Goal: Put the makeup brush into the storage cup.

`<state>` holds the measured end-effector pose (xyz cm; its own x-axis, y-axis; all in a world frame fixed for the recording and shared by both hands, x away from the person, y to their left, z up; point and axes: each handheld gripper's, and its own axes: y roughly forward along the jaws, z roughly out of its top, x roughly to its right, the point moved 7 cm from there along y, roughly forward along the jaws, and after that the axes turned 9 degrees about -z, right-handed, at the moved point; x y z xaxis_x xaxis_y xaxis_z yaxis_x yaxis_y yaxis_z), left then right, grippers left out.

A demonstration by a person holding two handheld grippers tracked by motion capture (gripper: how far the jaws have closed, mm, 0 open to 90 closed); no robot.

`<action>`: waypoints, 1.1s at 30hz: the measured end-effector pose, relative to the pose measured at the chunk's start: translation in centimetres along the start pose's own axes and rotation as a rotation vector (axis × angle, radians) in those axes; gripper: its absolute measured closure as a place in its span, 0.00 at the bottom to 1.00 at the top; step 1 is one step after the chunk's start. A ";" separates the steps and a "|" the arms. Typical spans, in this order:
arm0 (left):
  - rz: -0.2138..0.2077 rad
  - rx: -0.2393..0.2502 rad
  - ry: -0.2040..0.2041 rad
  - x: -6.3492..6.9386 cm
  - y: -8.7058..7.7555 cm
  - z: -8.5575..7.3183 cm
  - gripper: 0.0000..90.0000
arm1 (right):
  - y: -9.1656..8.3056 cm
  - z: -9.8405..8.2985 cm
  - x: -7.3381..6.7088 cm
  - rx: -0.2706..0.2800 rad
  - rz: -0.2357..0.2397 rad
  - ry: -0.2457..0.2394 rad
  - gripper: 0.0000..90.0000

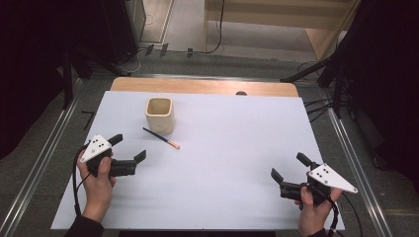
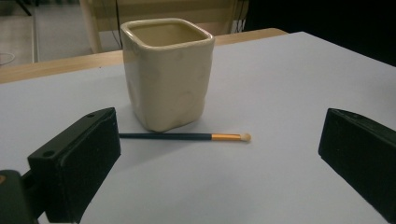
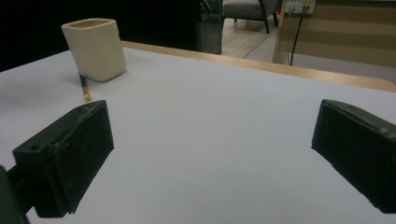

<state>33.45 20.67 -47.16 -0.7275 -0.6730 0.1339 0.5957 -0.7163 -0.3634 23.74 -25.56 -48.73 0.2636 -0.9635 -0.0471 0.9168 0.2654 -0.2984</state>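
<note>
- Two things lie on the tabletop in the high view: a cream cup standing upright toward the far left, and a thin brush flat just in front of it, its pale tip pointing right. The left tongs sit near the brush, spread wide and holding nothing, probably because the brush is the next thing to pick up. The right tongs wait well apart at the near right, equally open and empty.
- From the left gripper view, the brush lies crosswise between the two black jaws, close against the cup, so a grasp likely needs care not to nudge the cup.
- From the right gripper view, cup and brush sit far off to the left; the jaws stand wide over bare tabletop, seemingly idle.
</note>
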 end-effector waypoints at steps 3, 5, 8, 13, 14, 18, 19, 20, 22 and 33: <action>-0.006 -0.011 0.002 -0.2 0.3 0.3 0.00 | 0.0 0.0 0.1 0.001 0.000 -0.001 0.00; -0.013 -0.021 0.005 -0.4 0.7 0.6 0.00 | 0.0 0.0 0.1 0.001 0.000 -0.002 0.00; -0.043 -0.046 -0.001 -0.8 1.3 1.2 0.00 | 0.1 0.0 0.1 0.001 0.001 -0.001 0.00; -0.100 -0.117 -0.002 -1.2 2.3 1.7 0.00 | 0.0 0.0 -0.1 0.000 0.003 -0.007 0.00; -0.109 -0.134 0.002 -1.2 2.6 1.8 0.00 | 0.1 0.0 -0.1 -0.001 0.002 -0.007 0.00; -0.126 -0.184 0.019 -1.4 3.5 1.9 0.00 | 0.1 -0.1 0.0 -0.002 0.003 -0.007 0.00; -0.131 -0.194 0.027 -1.4 3.7 2.0 0.00 | 0.1 -0.1 0.0 -0.003 0.002 -0.007 0.00; -0.131 -0.194 0.027 -1.4 3.7 2.0 0.00 | 0.2 -0.1 0.0 -0.004 0.003 -0.005 0.00; -0.145 -0.204 0.033 -1.3 4.1 2.1 0.00 | 0.2 -0.1 0.0 -0.005 0.003 -0.004 0.00; -0.260 -0.345 0.090 -1.1 6.0 2.5 0.00 | 0.2 -0.2 -0.1 -0.010 0.005 -0.006 0.00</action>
<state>38.64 16.63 -47.20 -0.8738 -0.4493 0.1863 0.2516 -0.7454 -0.6173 23.85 -25.43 -49.01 0.2699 -0.9619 -0.0428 0.9126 0.2697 -0.3073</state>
